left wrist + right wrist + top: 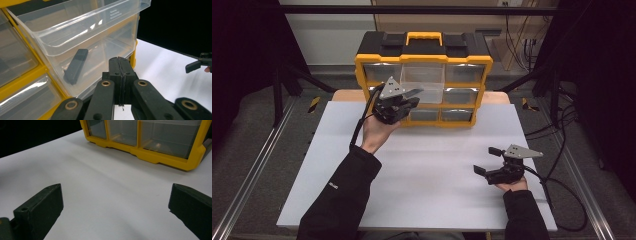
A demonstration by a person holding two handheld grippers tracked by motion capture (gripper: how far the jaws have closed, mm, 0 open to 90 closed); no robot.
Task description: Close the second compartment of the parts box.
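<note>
Here the left tongs (119,65) sit pressed together, empty, just beside the open clear drawer (82,30). The black bar (75,66) lies inside at ten o'clock, long axis toward one o'clock. The right tongs (492,161) gape wide, well apart on the desk (432,165).

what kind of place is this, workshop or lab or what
Most likely a lab recording station rather than a workshop: a bare white table inside a black metal frame, cables trailing over grey floor, and a yellow drawer organizer set out as a prop.
</note>
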